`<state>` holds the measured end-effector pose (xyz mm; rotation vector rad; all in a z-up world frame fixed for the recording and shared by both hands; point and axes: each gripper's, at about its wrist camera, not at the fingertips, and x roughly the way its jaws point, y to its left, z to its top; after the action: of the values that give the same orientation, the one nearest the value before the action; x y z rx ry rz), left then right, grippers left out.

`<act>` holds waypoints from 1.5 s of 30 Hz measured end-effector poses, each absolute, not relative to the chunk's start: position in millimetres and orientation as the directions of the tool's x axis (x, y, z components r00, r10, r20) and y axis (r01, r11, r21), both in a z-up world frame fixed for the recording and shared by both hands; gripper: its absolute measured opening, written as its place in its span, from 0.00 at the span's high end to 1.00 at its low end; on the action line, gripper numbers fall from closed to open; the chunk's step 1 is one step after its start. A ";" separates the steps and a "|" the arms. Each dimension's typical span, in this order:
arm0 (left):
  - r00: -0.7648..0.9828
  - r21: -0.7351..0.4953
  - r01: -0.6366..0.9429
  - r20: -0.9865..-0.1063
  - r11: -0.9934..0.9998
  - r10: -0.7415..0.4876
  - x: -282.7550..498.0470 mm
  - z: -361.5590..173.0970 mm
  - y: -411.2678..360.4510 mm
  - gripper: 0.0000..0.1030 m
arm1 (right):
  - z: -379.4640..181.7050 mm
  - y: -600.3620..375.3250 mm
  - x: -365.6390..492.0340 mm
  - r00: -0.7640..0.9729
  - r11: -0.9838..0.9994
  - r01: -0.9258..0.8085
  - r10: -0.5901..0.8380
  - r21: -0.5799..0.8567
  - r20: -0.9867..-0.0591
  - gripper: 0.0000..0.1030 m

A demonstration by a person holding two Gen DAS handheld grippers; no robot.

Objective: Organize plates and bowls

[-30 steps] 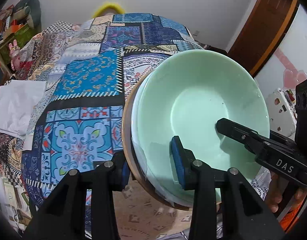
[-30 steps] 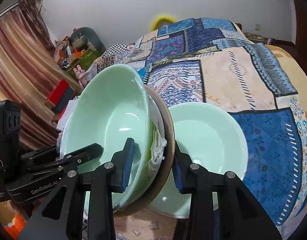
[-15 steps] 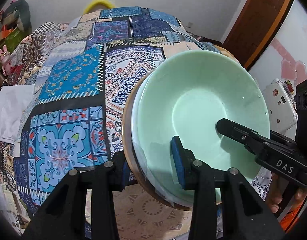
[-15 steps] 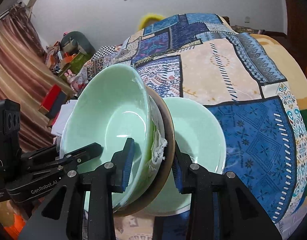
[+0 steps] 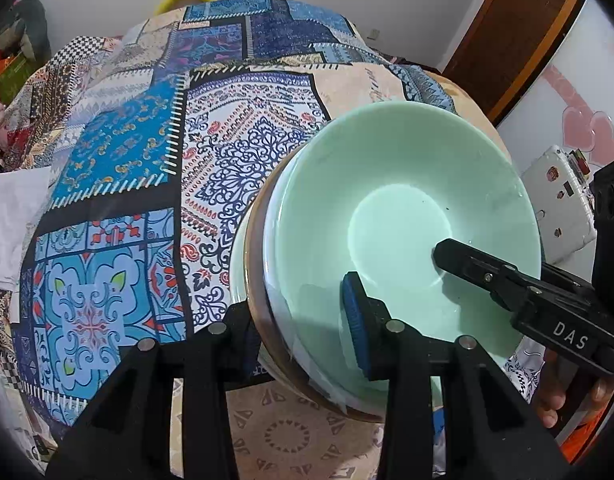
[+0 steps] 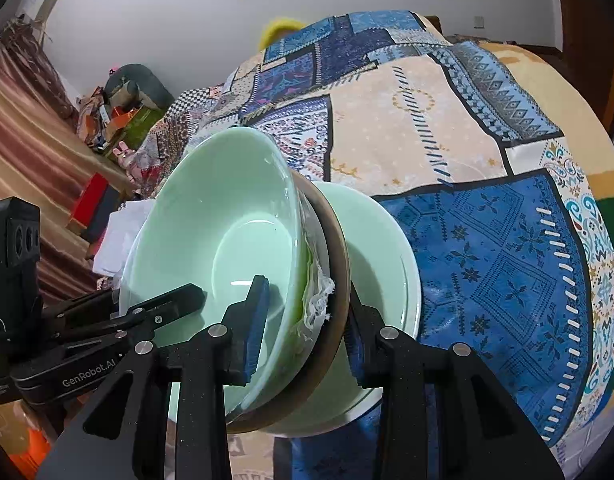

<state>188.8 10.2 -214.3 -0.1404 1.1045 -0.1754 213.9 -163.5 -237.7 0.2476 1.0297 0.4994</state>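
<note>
both the left gripper [image 5: 303, 320] and right gripper [image 6: 307, 316] clench the stacked green bowl [image 5: 403, 216] above a patchwork cloth [image 5: 119, 168]; white wall [image 6: 155, 12], brown curtain [image 6: 23, 120].

Both tongs, left [image 5: 303, 320] and right [image 6: 307, 320], angle downward, jaws clamped.
</note>
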 end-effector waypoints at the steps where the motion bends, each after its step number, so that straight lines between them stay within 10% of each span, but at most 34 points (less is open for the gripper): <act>1: 0.432 -0.201 0.071 -0.877 0.977 -0.211 190.4 -216.6 9.8 0.63 | -239.6 -164.0 214.6 0.413 0.862 -0.274 0.505 0.426 -0.758 0.69; 26: 0.515 -0.160 0.024 -0.844 0.987 -0.149 159.9 -188.3 26.1 0.42 | -203.6 -169.4 191.9 0.520 0.891 -0.327 0.448 0.315 -0.727 0.41; 45: 0.852 -0.137 0.084 -0.504 0.987 -0.143 52.6 -39.9 21.0 0.19 | -93.4 -182.9 111.4 0.751 0.873 -0.443 0.485 0.203 -0.449 0.31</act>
<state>52.6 21.0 -39.9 -0.1119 0.5387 -0.1195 111.4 -182.9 -93.4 0.0852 0.5134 0.5077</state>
